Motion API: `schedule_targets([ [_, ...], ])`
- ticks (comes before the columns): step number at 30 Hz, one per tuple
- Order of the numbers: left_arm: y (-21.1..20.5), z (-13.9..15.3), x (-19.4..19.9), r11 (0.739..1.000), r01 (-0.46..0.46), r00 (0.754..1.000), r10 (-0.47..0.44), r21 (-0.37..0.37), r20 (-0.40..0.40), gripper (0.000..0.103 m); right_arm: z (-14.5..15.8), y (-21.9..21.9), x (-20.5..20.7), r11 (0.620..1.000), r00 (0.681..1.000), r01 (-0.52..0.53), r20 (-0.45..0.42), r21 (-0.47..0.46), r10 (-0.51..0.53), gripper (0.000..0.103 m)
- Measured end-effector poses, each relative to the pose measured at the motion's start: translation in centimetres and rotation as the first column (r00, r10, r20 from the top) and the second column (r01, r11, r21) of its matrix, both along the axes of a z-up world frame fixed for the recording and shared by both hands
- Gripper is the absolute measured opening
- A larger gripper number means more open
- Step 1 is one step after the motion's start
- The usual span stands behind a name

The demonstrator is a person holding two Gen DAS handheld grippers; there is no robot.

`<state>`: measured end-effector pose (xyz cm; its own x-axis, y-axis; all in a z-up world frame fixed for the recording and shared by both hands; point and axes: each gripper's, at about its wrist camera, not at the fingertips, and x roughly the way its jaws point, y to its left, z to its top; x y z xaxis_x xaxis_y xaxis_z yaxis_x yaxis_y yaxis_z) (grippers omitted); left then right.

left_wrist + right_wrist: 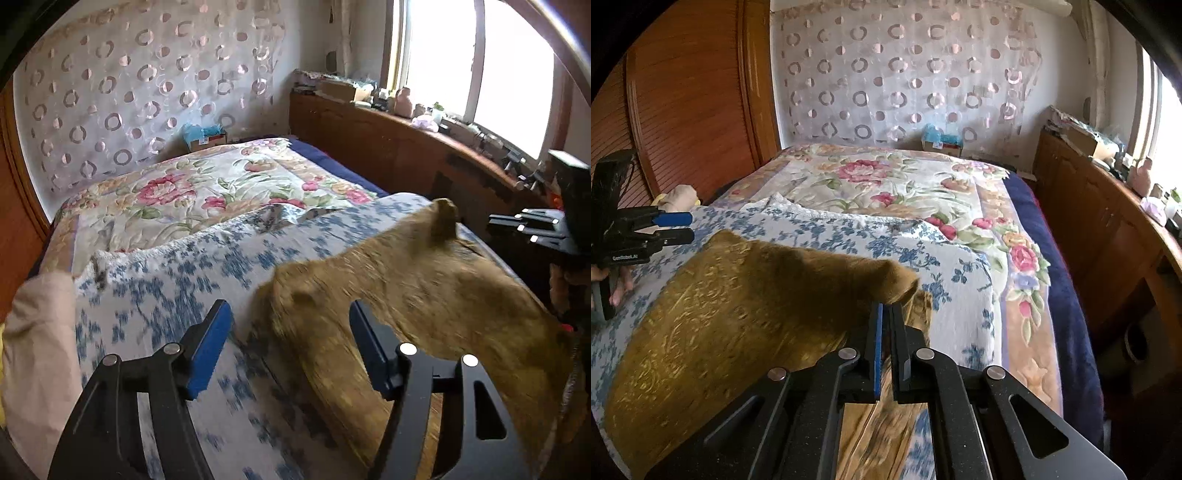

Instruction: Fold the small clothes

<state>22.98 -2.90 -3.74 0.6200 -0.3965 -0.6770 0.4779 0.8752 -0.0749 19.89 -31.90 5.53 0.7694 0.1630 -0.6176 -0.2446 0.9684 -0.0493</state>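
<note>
A small mustard-brown patterned garment (713, 314) lies on the blue-and-white floral cloth (827, 236) on the bed. My right gripper (886, 314) is shut on one edge of it and holds that edge lifted, so the cloth drapes from the jaws. In the left wrist view the same garment (424, 288) hangs raised and blurred at the right. My left gripper (288, 314) is open and empty, with the garment's left edge between and beside its fingers. The left gripper also shows in the right wrist view (674, 227), at the far left beside the garment.
A flowered bedspread (207, 184) covers the far half of the bed. A pale folded cloth (40, 332) lies at the bed's left edge. A wooden cabinet (388, 147) with clutter runs under the window at right. A wooden louvred door (683, 110) stands at left.
</note>
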Motion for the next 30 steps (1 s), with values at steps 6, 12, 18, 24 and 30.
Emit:
schedule_targets([
  [6, 0.5, -1.2, -5.9, 1.0, -0.017, 0.999, 0.017, -0.016, -0.027, 0.068, -0.6, 0.8, -4.3, 1.0, 1.0, -0.014, -0.001, -0.008, 0.014, 0.034],
  [12, 0.5, -3.0, -11.2, 1.0, 0.003, 0.996, -0.005, -0.023, -0.087, 0.068, -2.5, 1.4, -8.7, 0.999, 0.999, -0.03, -0.043, -0.011, 0.03, 0.035],
  [18, 0.3, -4.2, -15.1, 1.0, 0.022, 0.992, -0.023, -0.014, -0.122, 0.068, -3.2, 0.9, -11.6, 1.0, 0.998, -0.007, -0.056, -0.011, 0.006, 0.037],
  [24, -0.1, -4.4, -17.1, 0.998, 0.065, 0.988, -0.064, 0.007, -0.141, 0.067, -2.4, 0.7, -13.9, 1.0, 0.999, 0.016, -0.041, 0.018, -0.015, 0.042],
  [30, -0.3, -4.5, -18.9, 0.993, 0.12, 0.979, -0.118, 0.002, -0.163, 0.043, -2.3, 1.9, -15.4, 0.999, 1.0, -0.01, -0.013, 0.032, 0.011, 0.05],
])
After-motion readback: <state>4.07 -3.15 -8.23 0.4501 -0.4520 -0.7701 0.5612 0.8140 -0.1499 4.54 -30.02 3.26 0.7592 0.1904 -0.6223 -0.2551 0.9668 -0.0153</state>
